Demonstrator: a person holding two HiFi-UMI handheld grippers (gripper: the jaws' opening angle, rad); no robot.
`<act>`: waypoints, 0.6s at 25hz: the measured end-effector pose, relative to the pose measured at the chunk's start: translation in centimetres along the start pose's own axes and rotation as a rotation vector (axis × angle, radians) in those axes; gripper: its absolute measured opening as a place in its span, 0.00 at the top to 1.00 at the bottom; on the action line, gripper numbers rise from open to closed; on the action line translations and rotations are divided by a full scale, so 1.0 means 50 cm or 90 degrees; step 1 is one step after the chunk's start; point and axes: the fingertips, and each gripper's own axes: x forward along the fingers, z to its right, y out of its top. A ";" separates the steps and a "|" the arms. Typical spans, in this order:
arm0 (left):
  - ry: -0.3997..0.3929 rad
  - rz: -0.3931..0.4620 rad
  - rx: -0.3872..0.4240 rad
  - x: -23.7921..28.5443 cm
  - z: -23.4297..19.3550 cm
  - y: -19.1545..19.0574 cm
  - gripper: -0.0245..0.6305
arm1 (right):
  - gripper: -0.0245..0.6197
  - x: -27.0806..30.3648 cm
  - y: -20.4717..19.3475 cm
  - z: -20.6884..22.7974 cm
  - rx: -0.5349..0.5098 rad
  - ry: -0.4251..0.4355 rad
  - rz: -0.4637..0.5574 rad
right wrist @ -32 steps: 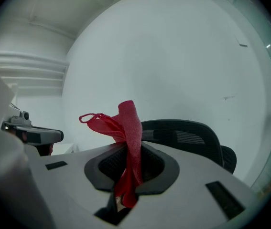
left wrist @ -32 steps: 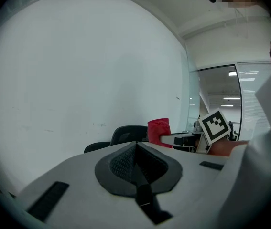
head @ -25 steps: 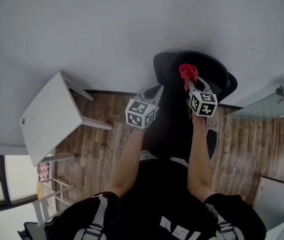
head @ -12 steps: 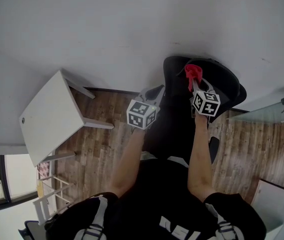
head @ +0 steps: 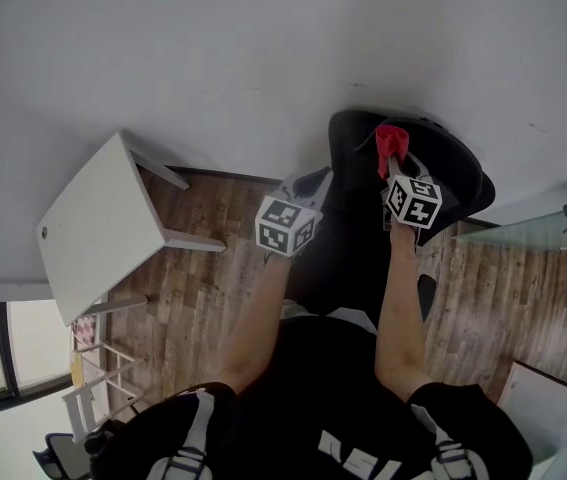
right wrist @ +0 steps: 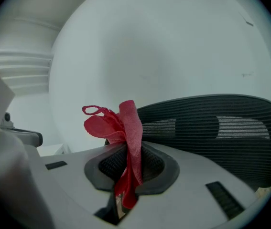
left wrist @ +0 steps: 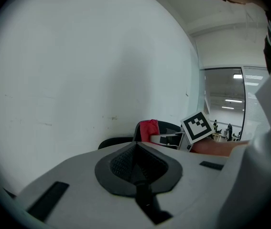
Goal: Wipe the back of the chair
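Now | right claw (right wrist: 125, 171) pinching red cloth (right wrist: 124, 123) | near chair back (right wrist: 211, 128) top edge | left claw (left wrist: 136, 168) pressed together

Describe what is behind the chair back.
A bare white wall shows behind the chair back. The back hides the wall's lower part, and the red cloth covers the back's left end.
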 end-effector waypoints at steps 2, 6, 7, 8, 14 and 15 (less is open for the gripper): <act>-0.001 -0.001 0.004 0.004 0.004 0.002 0.93 | 0.85 -0.001 0.000 0.008 0.001 -0.007 0.000; -0.009 -0.001 0.009 0.012 0.019 0.008 0.93 | 0.85 -0.016 0.000 0.045 0.010 -0.042 0.000; -0.011 -0.001 0.010 0.015 0.023 0.010 0.93 | 0.85 -0.022 0.001 0.059 0.014 -0.054 0.000; -0.013 -0.001 0.011 0.018 0.028 0.011 0.93 | 0.85 -0.029 0.001 0.075 0.019 -0.066 0.000; -0.032 -0.004 0.020 0.042 0.072 0.013 0.93 | 0.85 -0.084 -0.006 0.169 0.047 -0.130 0.005; -0.036 -0.005 0.021 0.046 0.079 0.015 0.93 | 0.85 -0.094 -0.006 0.182 0.051 -0.140 0.006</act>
